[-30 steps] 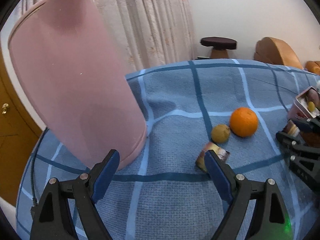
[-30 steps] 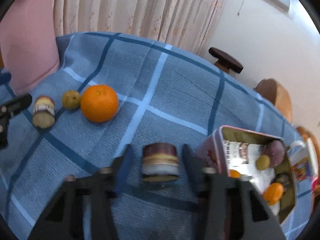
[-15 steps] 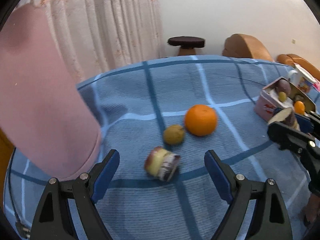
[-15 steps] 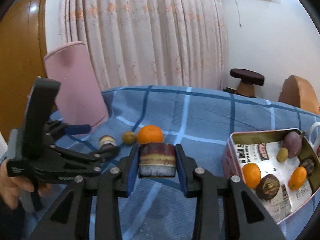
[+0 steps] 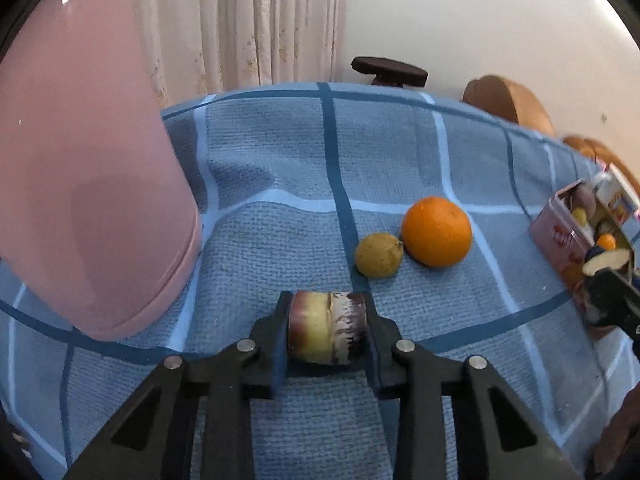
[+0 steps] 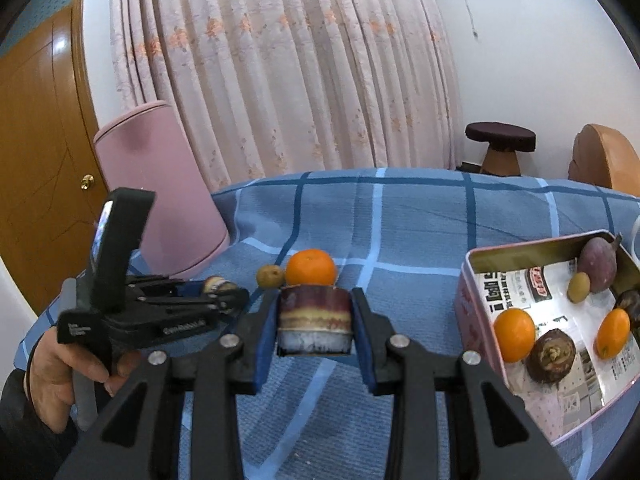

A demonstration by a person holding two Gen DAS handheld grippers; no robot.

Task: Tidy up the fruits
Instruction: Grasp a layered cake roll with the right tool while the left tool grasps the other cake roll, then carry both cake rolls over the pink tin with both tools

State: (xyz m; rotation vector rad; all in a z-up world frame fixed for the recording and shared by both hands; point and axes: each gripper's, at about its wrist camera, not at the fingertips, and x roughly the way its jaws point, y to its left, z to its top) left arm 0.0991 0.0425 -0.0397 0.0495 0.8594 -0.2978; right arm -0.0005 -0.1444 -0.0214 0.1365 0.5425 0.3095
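While the orange [image 5: 437, 231] and the small yellow fruit [image 5: 379, 255] were left lying side by side on the blue checked cloth [image 5: 280, 184], two cut fruit pieces were held at once. The left gripper [image 5: 327, 340] was closed on one cut fruit chunk [image 5: 327, 333], pinched across its flat faces, low over the surface, presumably so it could not roll. The right gripper [image 6: 315, 322] was clamped on the second chunk [image 6: 315, 318], its pale cut face turned down, carried clear of the cloth. The pink tin [image 6: 476, 280] was seen just to the right, already loaded with oranges and dark fruit, so a drop there was judged the likely aim. The pink bin [image 5: 80, 168] was kept well apart at the left.
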